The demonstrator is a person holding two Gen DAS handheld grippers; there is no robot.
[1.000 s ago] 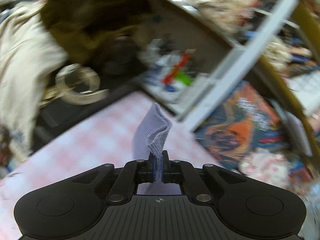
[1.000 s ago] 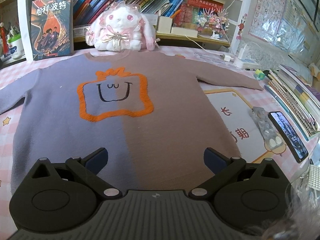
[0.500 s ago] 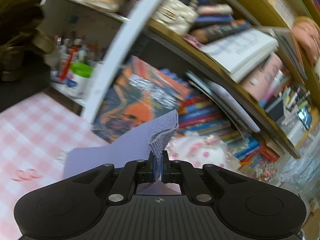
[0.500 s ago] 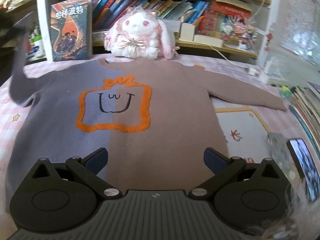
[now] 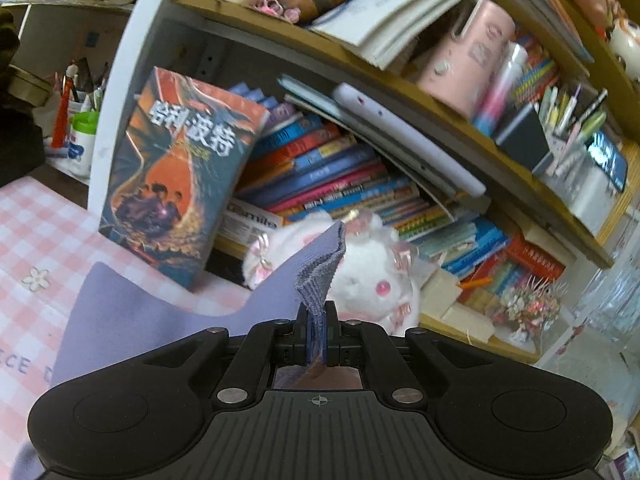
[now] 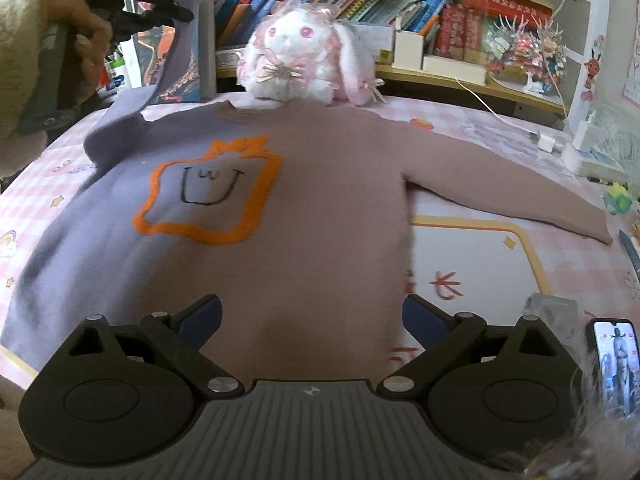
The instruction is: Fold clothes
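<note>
One sweater (image 6: 312,208) lies on the table, with two sleeves: one lavender sleeve (image 5: 168,312) lifted at far left, one mauve sleeve (image 6: 508,192) flat at right. One plush rabbit (image 6: 304,60) sits at the far edge. One book with an orange cover (image 5: 176,168) stands far left. One phone (image 6: 616,364) lies near right. One white charger (image 6: 546,140) sits far right. Two grippers appear: the left gripper (image 5: 318,320) and the right gripper (image 6: 312,316).
</note>
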